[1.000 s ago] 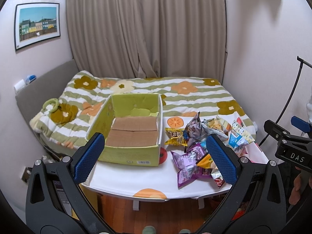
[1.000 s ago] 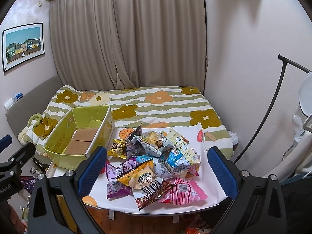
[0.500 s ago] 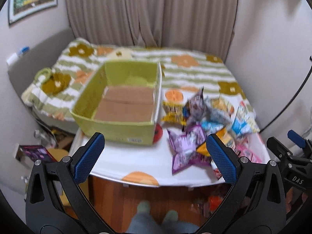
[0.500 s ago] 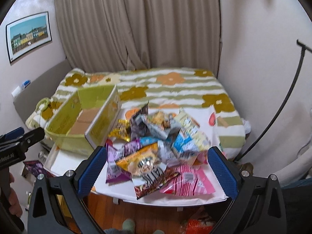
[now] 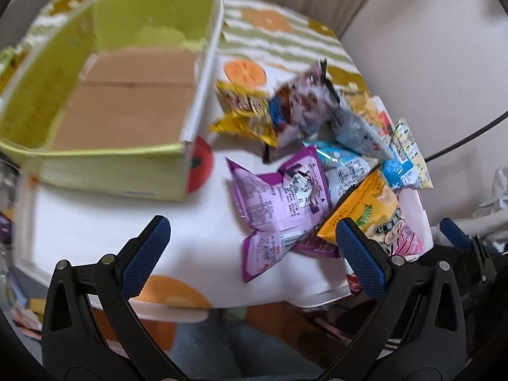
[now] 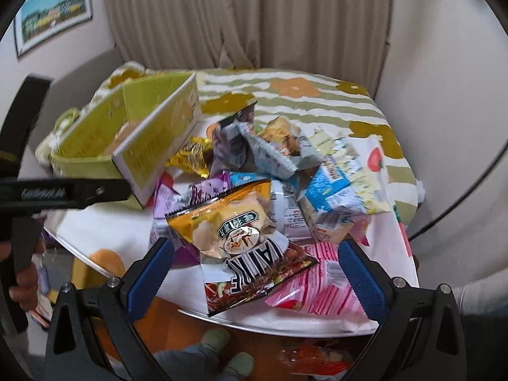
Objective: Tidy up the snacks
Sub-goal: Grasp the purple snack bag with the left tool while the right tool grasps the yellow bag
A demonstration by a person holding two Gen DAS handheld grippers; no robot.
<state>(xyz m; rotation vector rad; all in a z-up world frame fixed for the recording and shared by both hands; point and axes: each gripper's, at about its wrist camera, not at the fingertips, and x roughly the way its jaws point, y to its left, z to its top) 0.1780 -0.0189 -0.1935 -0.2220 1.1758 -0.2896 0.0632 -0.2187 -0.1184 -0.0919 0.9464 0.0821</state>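
A: How far along?

B: Barely begun, I'd say. The green box [image 5: 120,101] sits on the left of the bench [image 5: 95,222], nothing in it but its cardboard floor. All the snacks [image 6: 270,190] are piled on the right side, just beside the box.

A: Grippers?

B: Left hand-held gripper [image 5: 250,254] is spread wide, holding nothing, hovering over the near edge w/ a purple bag [image 5: 279,203] just ahead. Right hand-held gripper [image 6: 257,276] is also wide apart and empty, above an orange chip bag [image 6: 228,222] and a pink pack [image 6: 320,289].

A: What's left?

B: Everything, prob.: each bag has yet to go into the box.
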